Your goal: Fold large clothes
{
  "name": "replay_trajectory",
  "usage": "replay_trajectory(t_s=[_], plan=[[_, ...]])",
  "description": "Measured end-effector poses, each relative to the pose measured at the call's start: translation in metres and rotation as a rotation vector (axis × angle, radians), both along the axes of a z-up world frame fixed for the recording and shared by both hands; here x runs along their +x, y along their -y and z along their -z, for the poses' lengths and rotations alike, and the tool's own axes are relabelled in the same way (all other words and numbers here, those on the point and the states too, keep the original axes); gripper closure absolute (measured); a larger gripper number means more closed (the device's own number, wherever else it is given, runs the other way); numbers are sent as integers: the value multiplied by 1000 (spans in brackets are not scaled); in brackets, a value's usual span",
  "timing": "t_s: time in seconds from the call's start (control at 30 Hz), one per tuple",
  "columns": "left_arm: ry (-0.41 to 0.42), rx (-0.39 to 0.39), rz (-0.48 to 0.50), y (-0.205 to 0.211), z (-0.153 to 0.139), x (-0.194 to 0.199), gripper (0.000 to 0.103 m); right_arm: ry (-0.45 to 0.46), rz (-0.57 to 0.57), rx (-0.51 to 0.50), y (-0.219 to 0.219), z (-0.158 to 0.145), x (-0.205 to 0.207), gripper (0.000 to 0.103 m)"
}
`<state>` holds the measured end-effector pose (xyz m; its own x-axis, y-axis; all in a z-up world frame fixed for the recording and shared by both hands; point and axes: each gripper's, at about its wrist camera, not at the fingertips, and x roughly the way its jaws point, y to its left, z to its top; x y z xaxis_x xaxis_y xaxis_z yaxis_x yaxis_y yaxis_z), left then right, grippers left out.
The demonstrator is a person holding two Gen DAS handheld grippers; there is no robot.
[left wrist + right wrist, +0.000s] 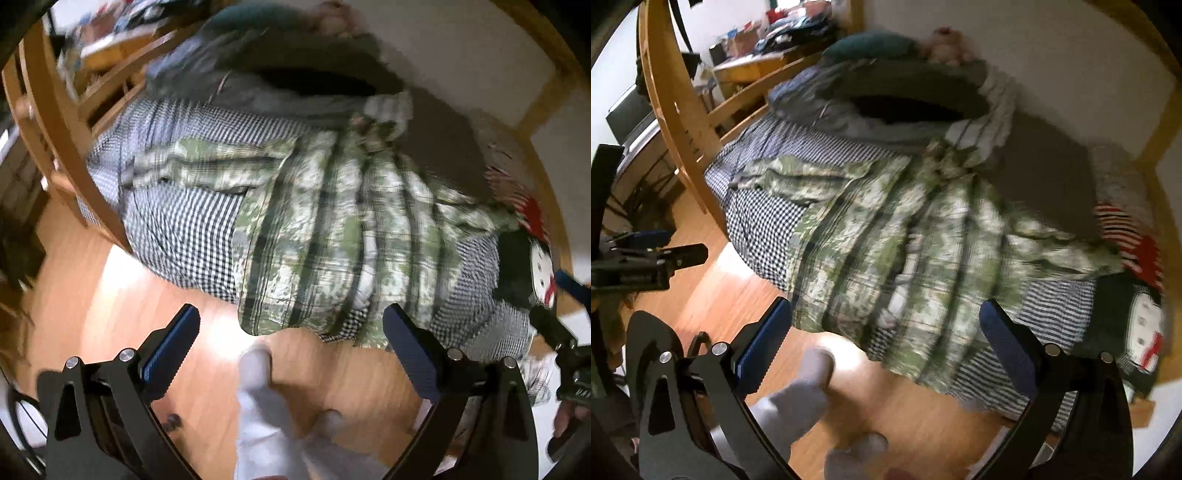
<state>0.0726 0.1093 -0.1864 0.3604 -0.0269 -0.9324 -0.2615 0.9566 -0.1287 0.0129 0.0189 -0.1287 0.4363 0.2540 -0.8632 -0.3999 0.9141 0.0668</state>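
While the left gripper (291,339) is held with its jaws spread wide and nothing between them, the green plaid garment (325,229) is seen ahead and above it in the left wrist view, spread on the checked bedspread (177,225) with its hem draped over the bed's near edge; the hem is found just beyond the fingertips, apart from them, and the long axis is judged to run away from the gripper toward the dark pillow (306,74); a socked foot (258,398) is seen below on the wooden floor (110,295).

From the right wrist view, the right gripper (886,332) is likewise shown wide and empty; the garment is seen ahead, its hanging hem lying between the fingers' line of sight, untouched; neither gripper can be judged clearly nearer.
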Motion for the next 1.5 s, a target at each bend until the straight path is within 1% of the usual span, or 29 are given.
replay_trajectory(t_s=[0.03, 0.07, 0.1, 0.2, 0.27, 0.3, 0.33, 0.4, 0.43, 0.47, 0.5, 0.53, 0.57, 0.63, 0.7, 0.73, 0.8, 0.87, 1.07, 1.17, 1.23, 1.33, 1.4, 1.43, 1.5], plan=[[-12, -24, -13, -15, 21, 13, 5, -4, -8, -6, -9, 12, 9, 3], [-14, -34, -17, -24, 32, 21, 6, 1, -23, -17, -26, 29, 24, 3], [-9, -38, -24, -40, 51, 36, 6, 10, -41, -36, -43, 44, 38, 3], [4, -63, -14, -76, 94, 76, 6, 64, -94, -86, -91, 84, 73, 3], [12, -47, -32, -104, 123, 104, 6, 76, -128, -88, -119, 105, 95, 3], [21, -53, -44, -117, 136, 116, 6, 83, -153, -84, -134, 116, 105, 3], [28, -67, -54, -128, 147, 124, 6, 110, -182, -107, -155, 131, 118, 3], [36, -110, -86, -162, 180, 147, 6, 170, -254, -146, -194, 155, 138, 3], [37, -108, -104, -178, 195, 157, 6, 197, -279, -156, -209, 164, 144, 3], [35, -88, -128, -198, 216, 170, 6, 225, -312, -166, -228, 176, 153, 3], [33, -91, -138, -212, 230, 179, 6, 242, -337, -169, -241, 183, 158, 3], [47, -116, -144, -228, 243, 185, 6, 272, -382, -181, -265, 198, 166, 3], [54, -153, -170, -244, 256, 191, 5, 296, -414, -194, -281, 206, 170, 3], [60, -252, -258, -282, 280, 201, 6, 356, -500, -242, -323, 229, 178, 3], [76, -350, -336, -314, 298, 210, 6, 417, -597, -285, -363, 250, 182, 3], [82, -382, -369, -327, 305, 214, 6, 433, -628, -300, -376, 255, 182, 3], [106, -416, -419, -352, 314, 223, 6, 445, -695, -310, -403, 268, 187, 3], [127, -442, -431, -367, 319, 232, 6, 445, -725, -311, -419, 276, 192, 3], [191, -467, -434, -394, 318, 256, 6, 425, -743, -312, -452, 295, 217, 3], [212, -503, -458, -409, 320, 260, 6, 412, -750, -302, -458, 301, 226, 3], [233, -525, -483, -418, 320, 264, 6, 392, -776, -282, -464, 304, 231, 3], [249, -502, -500, -428, 312, 262, 6, 386, -808, -237, -471, 301, 227, 3], [253, -496, -509, -432, 308, 265, 6, 401, -827, -249, -473, 302, 223, 3], [263, -497, -508, -434, 306, 268, 7, 418, -835, -258, -477, 304, 219, 4], [277, -484, -506, -438, 300, 270, 21, 459, -834, -273, -482, 305, 213, 7]])
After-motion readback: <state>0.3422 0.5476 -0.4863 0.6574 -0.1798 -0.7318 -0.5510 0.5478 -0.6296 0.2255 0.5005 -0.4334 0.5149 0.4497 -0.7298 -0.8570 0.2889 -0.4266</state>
